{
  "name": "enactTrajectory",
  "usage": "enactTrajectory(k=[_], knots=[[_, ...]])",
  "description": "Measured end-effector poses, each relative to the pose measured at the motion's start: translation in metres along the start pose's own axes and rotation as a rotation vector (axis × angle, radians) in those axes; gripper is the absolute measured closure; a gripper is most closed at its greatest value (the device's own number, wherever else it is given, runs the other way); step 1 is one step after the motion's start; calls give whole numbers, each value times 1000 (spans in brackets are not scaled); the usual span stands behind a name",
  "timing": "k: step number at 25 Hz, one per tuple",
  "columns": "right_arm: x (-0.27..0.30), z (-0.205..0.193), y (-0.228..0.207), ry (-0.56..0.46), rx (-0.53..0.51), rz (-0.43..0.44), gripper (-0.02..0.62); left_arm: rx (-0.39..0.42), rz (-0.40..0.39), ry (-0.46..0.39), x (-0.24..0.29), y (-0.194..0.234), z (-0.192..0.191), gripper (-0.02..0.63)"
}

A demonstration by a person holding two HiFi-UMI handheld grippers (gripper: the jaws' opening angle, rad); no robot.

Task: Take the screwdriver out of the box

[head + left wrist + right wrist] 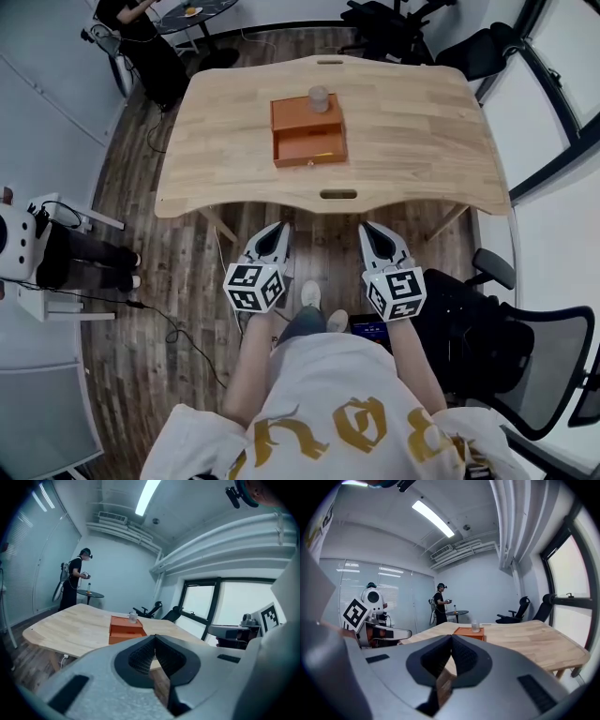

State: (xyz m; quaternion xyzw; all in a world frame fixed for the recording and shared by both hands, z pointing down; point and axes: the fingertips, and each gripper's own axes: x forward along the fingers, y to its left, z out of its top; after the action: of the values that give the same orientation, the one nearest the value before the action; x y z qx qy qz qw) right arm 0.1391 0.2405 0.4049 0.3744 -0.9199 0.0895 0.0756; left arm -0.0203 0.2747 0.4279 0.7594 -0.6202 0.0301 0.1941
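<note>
**Starting position.** Your left tongs [277, 229] and right tongs [371, 229] are side by side, just short of the near edge of the light wooden table [412, 141]. Each has its jaws together on nothing. The orange rectangular box [308, 117] lies ahead of and between both tongs, well apart from them, with its open drawer [310, 147] facing you. A small clear cup [320, 97] stands on the box's far part. The screwdriver cannot be made out in the drawer.

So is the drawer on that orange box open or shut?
Open: the drawer is pulled out from the orange box, and the head view looks down into its inside.
</note>
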Motion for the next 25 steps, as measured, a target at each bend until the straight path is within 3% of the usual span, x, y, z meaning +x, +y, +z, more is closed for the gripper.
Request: enactTrajectory(k=[13,25], knots=[[33,3,-28,-4,51,8,584,4,8,-21,32,14,22,595],[155,1,-101,82,61,-47,584,-24,-47,22,169,81,51,595]])
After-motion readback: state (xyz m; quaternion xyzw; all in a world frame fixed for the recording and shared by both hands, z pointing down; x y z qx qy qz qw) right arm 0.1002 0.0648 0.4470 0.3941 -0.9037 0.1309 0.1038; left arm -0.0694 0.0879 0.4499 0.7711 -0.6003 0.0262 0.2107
